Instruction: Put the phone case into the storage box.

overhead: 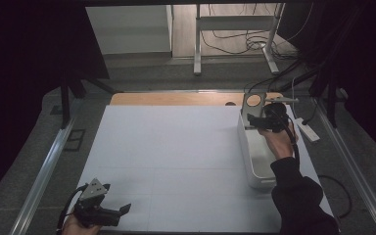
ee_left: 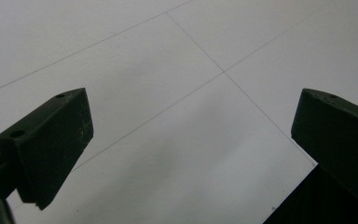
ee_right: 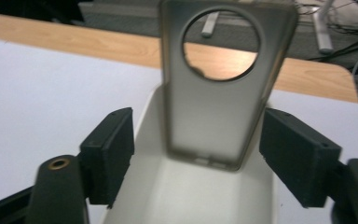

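At the far right of the white table mat (overhead: 176, 161), the white bin (overhead: 254, 156) runs near to far, and the phone case (ee_right: 223, 98) stands upright, leaning at the bin's far end with its round camera cutout uppermost. Your right gripper (overhead: 255, 122) hovers over that far end with its jaws spread; the case sits between them, a clear gap on each side, neither pad pressing it. Judging by this, the case is being released into the bin: draw the gripper straight back toward you, keeping the jaws wide so neither pad (ee_right: 109, 154) clips an edge and tips the case. Your left gripper (overhead: 122, 211) rests at the near left, jaws spread over bare mat, holding nothing.
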The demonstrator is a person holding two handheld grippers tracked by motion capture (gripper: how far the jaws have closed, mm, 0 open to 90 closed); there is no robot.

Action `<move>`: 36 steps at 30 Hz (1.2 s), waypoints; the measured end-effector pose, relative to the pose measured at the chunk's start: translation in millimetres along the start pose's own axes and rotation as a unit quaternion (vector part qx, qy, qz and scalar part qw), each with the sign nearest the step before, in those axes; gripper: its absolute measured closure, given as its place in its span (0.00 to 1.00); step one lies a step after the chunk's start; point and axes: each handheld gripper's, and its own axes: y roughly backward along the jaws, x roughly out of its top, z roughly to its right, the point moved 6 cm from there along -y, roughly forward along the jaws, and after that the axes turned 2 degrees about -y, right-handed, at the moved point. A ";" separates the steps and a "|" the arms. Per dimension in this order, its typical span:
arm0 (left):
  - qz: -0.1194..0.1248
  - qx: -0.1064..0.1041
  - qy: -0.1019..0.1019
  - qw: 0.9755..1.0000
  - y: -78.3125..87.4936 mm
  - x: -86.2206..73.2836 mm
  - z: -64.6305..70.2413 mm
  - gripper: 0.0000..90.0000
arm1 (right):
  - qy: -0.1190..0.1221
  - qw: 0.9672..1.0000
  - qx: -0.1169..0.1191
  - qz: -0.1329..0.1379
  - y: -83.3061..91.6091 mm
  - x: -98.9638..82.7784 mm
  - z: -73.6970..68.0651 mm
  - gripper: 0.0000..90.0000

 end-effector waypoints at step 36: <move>0.009 -0.004 0.012 1.000 1.1 0.2 -1.2 0.00 | 0.062 0.992 0.101 -0.038 114.1 -86.7 -35.4 0.00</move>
